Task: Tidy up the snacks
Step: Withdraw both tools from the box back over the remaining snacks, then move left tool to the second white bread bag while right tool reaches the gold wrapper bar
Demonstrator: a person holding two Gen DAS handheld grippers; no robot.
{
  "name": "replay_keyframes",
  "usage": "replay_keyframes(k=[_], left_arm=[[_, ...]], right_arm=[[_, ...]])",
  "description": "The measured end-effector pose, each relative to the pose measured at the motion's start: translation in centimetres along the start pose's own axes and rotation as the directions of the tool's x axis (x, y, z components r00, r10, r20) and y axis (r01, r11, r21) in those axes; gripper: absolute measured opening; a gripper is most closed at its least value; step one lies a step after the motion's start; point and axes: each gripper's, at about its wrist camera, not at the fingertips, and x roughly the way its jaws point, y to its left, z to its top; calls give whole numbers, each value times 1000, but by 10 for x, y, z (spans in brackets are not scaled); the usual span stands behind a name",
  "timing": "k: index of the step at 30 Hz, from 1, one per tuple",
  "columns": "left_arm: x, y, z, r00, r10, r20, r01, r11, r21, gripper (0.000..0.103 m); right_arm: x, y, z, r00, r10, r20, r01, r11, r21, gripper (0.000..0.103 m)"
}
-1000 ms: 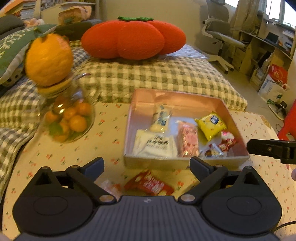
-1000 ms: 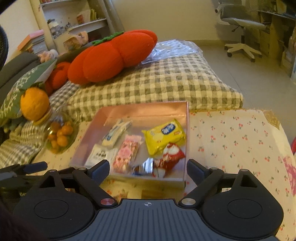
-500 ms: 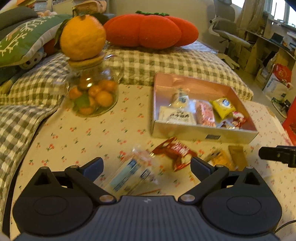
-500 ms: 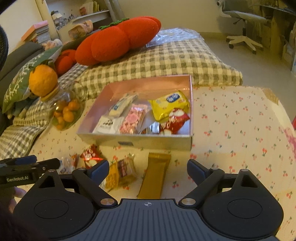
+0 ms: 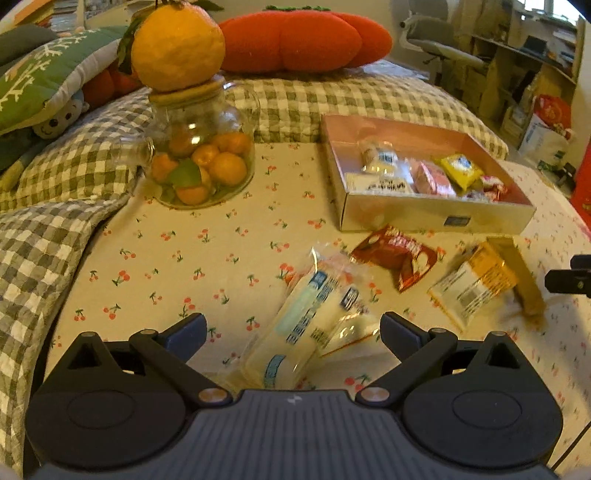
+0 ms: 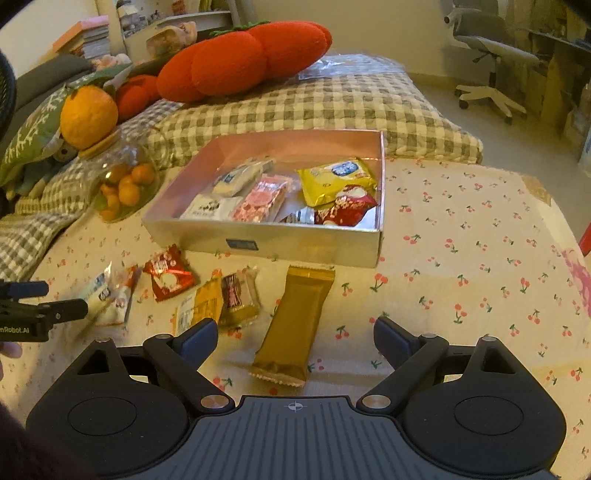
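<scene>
A glass jar (image 5: 201, 162) of small oranges, topped by a large orange (image 5: 178, 44), stands before a tomato-shaped cushion (image 5: 303, 38).

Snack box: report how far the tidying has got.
Done: several packets lie in the box. In hand: nothing; both grippers are open, over the white packet and gold bar. Left: those, the red packet and the yellow packet.

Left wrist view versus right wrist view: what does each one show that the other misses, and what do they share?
Only the left wrist view shows the red bag on the floor by the shelves, and the clear blue-printed packet between the left gripper fingers. Only the right wrist view shows the books at the back left. Both share the box of snacks, the gold bar, the red packet, the fruit jar and the tomato cushion.
</scene>
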Motion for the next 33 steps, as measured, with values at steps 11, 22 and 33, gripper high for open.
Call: replay_keyframes(k=[11,22,33], left_arm=[[14,12,-20,997,-72,-7,72,996,45,88],[11,20,-19,996,-87,-29,87,996,8,51],[-2,5,-17,996,-84,-33,85,996,25,42]], right_arm=[[20,9,-24,1000,-13,1,13,994,-107,93],[37,11,-26,999,-34,7,35,991,-126,93],[31,12,-22,1000,13,8,-11,987,-159,50]])
